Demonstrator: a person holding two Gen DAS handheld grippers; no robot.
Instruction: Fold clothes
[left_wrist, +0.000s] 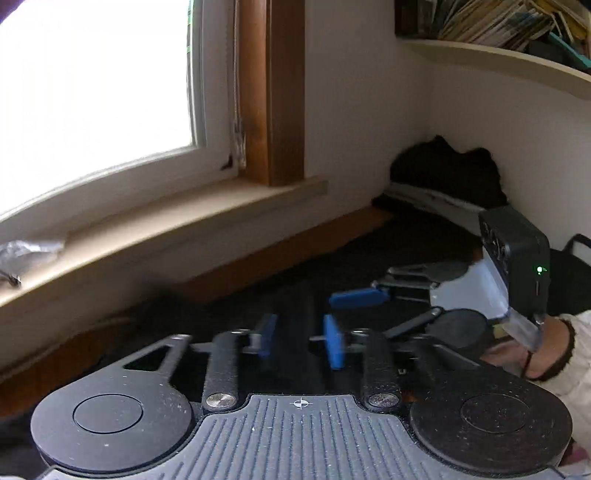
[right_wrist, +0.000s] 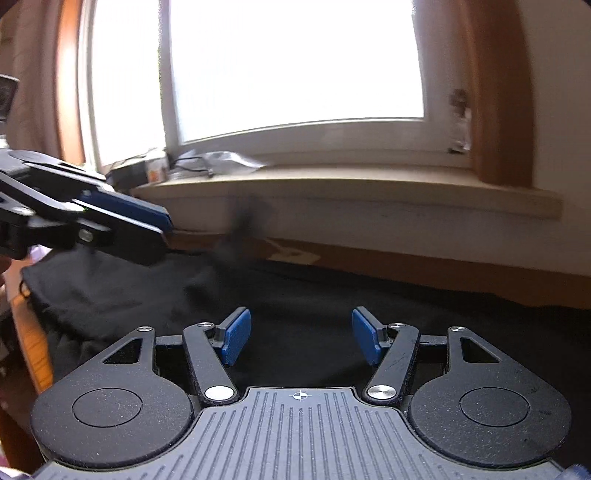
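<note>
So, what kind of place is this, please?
Probably a room in a home, not a lab: a wood-framed window with a cluttered sill, a wall shelf of books, and a black garment spread on a wooden table.

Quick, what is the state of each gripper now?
Left gripper: open, nothing between its pads, above the black garment.
Right gripper: open, holding nothing.

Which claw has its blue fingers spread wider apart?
The right claw. Its two blue pads stand far apart over the black cloth. The left claw shows a narrower gap. Neither holds anything.
</note>
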